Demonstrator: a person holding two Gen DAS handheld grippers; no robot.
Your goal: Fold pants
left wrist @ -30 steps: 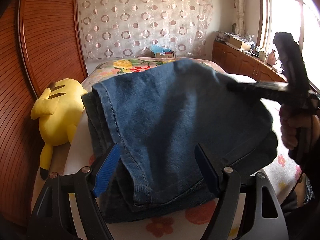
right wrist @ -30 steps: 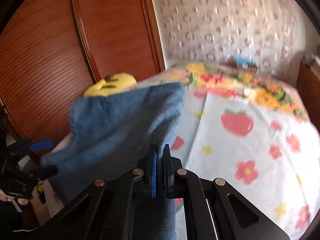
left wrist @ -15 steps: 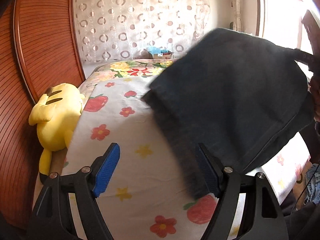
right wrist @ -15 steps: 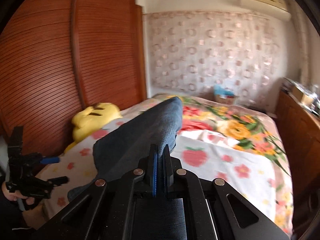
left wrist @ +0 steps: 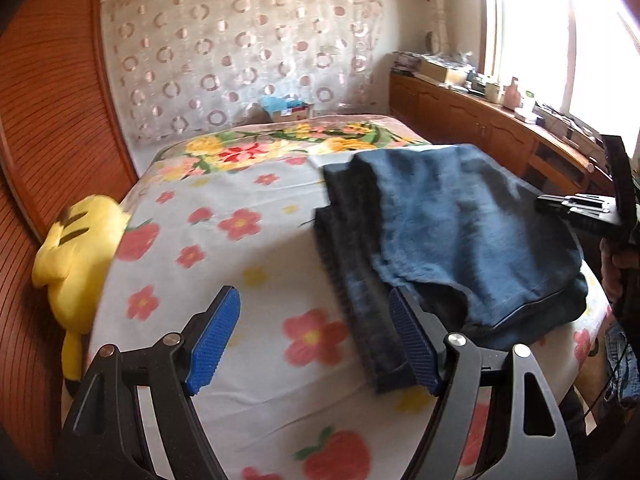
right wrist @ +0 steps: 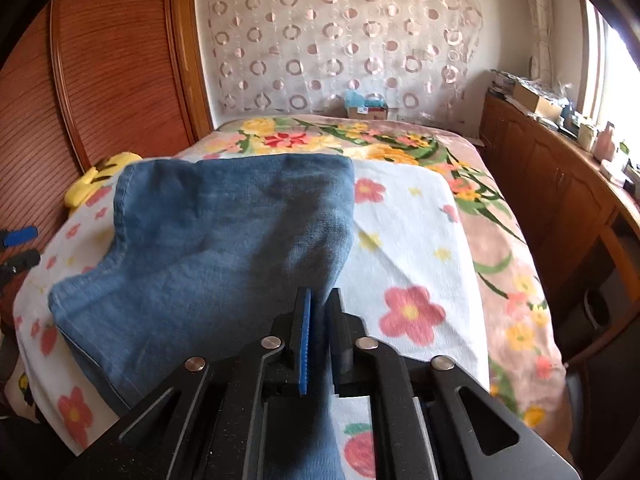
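Sunlight came in through the window (left wrist: 532,32) and lit a bed (right wrist: 404,224) covered by a white sheet with red flowers and strawberries, with a brighter floral blanket at its far end. Behind the bed hung a sheer curtain (right wrist: 344,40) patterned with rings, and a ribbed wooden panel (right wrist: 116,56) stood along one side. A yellow plush toy (left wrist: 76,256) lay wedged between that panel and the mattress. A low wooden cabinet (right wrist: 552,184) ran under the window, cluttered on top.

The blue jeans (left wrist: 452,232) lay folded into a thick bundle on the sheet, on the window side of the bed, near its front edge.

The left gripper (left wrist: 316,344) hung above the bare sheet with its blue pads spread wide and nothing between them; the right-hand pad overlapped the near edge of the jeans from the camera's angle, though I could not tell if it touched.

The right gripper (right wrist: 320,340) had its jaws nearly together, with a fold of denim between them. They had just been easing apart, and the cloth sat in the narrow gap, still pinched as far as I could see.
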